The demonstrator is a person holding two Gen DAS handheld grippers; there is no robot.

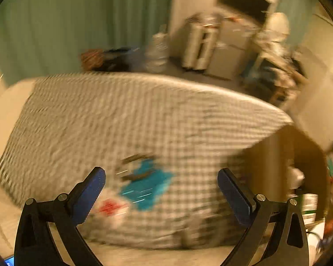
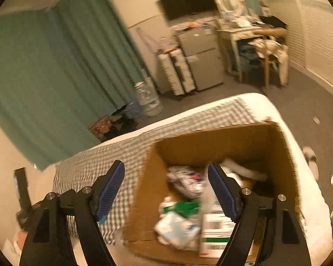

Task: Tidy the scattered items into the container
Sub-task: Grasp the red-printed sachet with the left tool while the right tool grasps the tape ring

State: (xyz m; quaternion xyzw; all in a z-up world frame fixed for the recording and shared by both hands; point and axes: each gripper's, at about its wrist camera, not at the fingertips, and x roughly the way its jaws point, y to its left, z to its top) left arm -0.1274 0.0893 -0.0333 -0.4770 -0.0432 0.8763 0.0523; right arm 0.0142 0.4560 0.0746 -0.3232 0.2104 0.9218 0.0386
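The left gripper (image 1: 161,185) hangs over the near edge of a bed (image 1: 100,119) covered with a checked blanket, its jaws spread wide with nothing between them. Just beyond the jaws on the blanket lie a blue packet (image 1: 147,187), a dark, blurred thing (image 1: 136,166) at its far side, and a white wrapper with a red mark (image 1: 111,207) at its near left. All three are smeared by motion, so what they are cannot be told.

The right gripper (image 2: 166,191) is above the near left corner of an open cardboard box (image 2: 233,139) that stands on the right part of the bed; its jaws are released and hold nothing. Inside the box lie crumpled white wrappers (image 2: 176,228), a green packet (image 2: 182,207), a printed bag (image 2: 186,182) and a white carton (image 2: 215,235) at the near right.
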